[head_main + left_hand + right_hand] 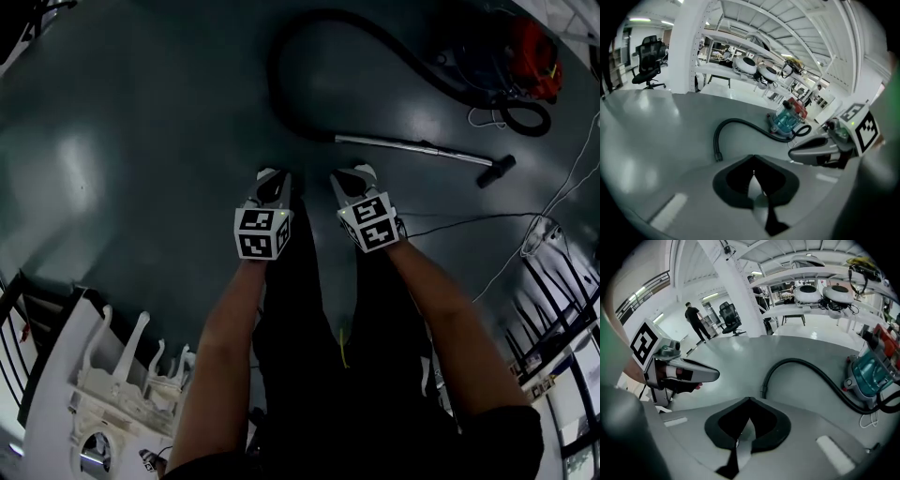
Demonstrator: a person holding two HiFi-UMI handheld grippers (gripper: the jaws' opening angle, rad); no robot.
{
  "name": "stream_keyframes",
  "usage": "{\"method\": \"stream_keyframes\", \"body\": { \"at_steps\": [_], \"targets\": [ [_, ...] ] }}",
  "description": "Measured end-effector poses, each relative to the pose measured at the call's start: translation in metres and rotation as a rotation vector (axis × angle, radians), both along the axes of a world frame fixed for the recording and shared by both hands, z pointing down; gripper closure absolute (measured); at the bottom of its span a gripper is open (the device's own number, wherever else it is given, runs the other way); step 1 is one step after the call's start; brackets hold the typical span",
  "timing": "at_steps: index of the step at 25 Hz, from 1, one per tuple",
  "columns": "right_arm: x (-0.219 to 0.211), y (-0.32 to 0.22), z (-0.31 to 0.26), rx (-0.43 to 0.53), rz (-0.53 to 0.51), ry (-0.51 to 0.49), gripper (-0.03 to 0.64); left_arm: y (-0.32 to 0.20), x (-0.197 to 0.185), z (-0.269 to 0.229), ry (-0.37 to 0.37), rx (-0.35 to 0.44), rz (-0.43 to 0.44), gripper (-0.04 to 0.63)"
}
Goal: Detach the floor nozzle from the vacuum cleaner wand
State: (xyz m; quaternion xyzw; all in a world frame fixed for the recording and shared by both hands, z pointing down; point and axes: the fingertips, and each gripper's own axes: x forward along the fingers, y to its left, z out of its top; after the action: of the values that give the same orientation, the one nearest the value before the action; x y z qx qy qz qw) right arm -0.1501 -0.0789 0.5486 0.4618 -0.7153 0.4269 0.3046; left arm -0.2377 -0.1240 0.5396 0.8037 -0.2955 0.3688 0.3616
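office chair [648, 61] | standing person [695, 320] | white shelf [717, 70] | white railing [98, 389]

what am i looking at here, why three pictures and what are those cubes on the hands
A person holds a two-jaw tool in each hand: the left gripper and the right gripper; the marker cubes are part of them. One picture looks down from the person's head, the other two from cameras on each gripper. Both sets of jaws are shut and empty. On the dark floor ahead lie a vacuum cleaner, its hose, the metal wand and the floor nozzle.
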Motion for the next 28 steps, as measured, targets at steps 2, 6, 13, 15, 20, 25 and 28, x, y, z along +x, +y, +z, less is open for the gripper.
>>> {"method": "stream_keyframes", "body": {
  "at_steps": [2,6,13,15,20,25,28],
  "targets": [
    [0.010,0.000,0.018,-0.010,0.022,0.023,0.621,0.000,0.008,0.017,-0.004,-0.012,0.025,0.588],
    [0.022,0.008,0.045,-0.033,0.061,0.040,0.621,0.010,0.027,0.046,-0.001,-0.032,0.121,0.588],
    [0.027,0.017,0.090,-0.041,0.005,0.044,0.621,0.021,0.048,0.093,-0.033,0.005,0.257,0.588],
    [0.037,0.019,0.105,-0.047,-0.005,0.071,0.621,0.018,0.058,0.108,-0.023,0.019,0.225,0.588],
    [0.051,0.034,0.138,-0.079,0.038,0.043,0.621,0.034,0.084,0.146,0.018,-0.021,0.228,0.588],
    [0.059,0.030,0.166,-0.060,0.003,0.030,0.621,0.040,0.094,0.186,-0.030,-0.064,0.223,0.589],
    [0.066,0.024,0.190,-0.037,-0.016,0.056,0.621,0.046,0.097,0.219,-0.108,-0.046,0.320,0.588]
  ]
}}
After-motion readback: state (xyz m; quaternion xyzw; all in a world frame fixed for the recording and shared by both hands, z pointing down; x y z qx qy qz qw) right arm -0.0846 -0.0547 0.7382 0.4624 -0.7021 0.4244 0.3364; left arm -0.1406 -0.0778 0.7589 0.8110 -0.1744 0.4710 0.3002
